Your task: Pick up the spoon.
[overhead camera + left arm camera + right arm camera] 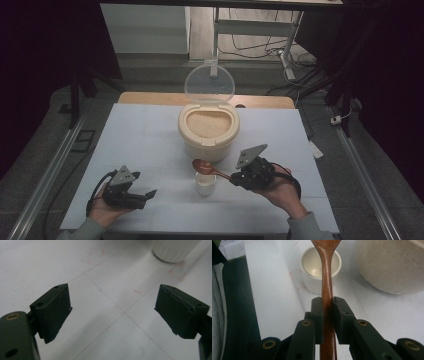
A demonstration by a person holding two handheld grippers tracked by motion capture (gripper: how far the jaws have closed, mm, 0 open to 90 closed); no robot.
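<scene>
Pinching the wooden spoon [326, 272] by its handle, my right claw [327, 312] has both jaws pressed flat against the wood, one on each side. From above, that claw [239, 178] sits in my right hand [280, 190] toward the near right of the table, and the spoon [209, 168] reaches out leftward from it, its bowl held up over the small white cup [205, 184]. In the right gripper view the cup [320, 268] lies beyond the jaws, under the spoon's neck, its pale inside open to the camera.

Behind the cup stands the big cream bucket [208, 132], filled near the top with pale grain, its clear round lid [209, 83] tipped up at the back. Its speckled side [392, 265] rises close on the right in the right gripper view.

My left claw [142, 196] rests in my left hand [102, 210] at the near left, well apart from the cup and spoon. Its jaws are spread wide with nothing between them; in the left gripper view they frame bare white table [112, 322] crossed by thin lines and faint red marks, with the ribbed foot of the cup [175, 250] at the upper right.

The white table top [140, 135] lies over a wooden board whose edge peeks out at the far side.
</scene>
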